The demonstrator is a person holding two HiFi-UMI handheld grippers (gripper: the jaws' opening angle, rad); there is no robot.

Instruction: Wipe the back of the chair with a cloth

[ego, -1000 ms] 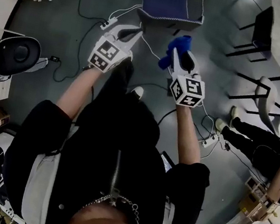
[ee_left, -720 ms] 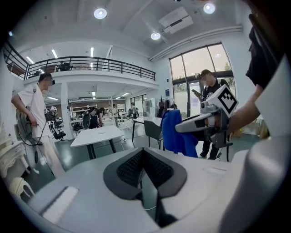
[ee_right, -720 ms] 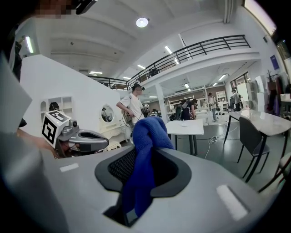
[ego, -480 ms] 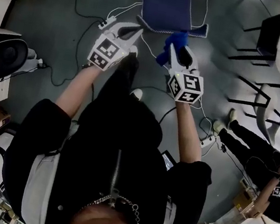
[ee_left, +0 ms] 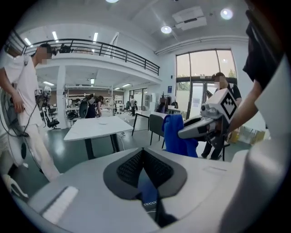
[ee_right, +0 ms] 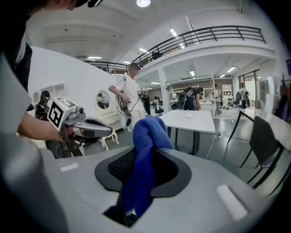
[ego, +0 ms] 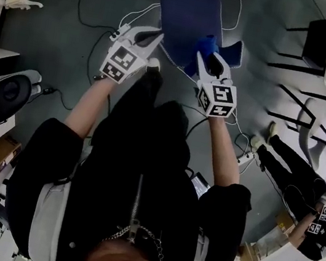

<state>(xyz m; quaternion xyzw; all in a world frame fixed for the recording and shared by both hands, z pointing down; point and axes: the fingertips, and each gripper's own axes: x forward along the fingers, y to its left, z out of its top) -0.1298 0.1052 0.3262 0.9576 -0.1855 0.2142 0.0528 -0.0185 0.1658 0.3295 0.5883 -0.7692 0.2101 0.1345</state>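
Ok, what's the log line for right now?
left hand-held gripper: shut on chair | right hand-held gripper: shut on cloth | cloth: by chair

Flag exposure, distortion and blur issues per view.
Head view: underexposed, floor and chair murky, strong barrel bend towards the edges. Left gripper view: black vignette corners, windows blown out, left gripper soft up close. Right gripper view: same vignette, ceiling light flares, cloth fairly sharp in the right gripper.
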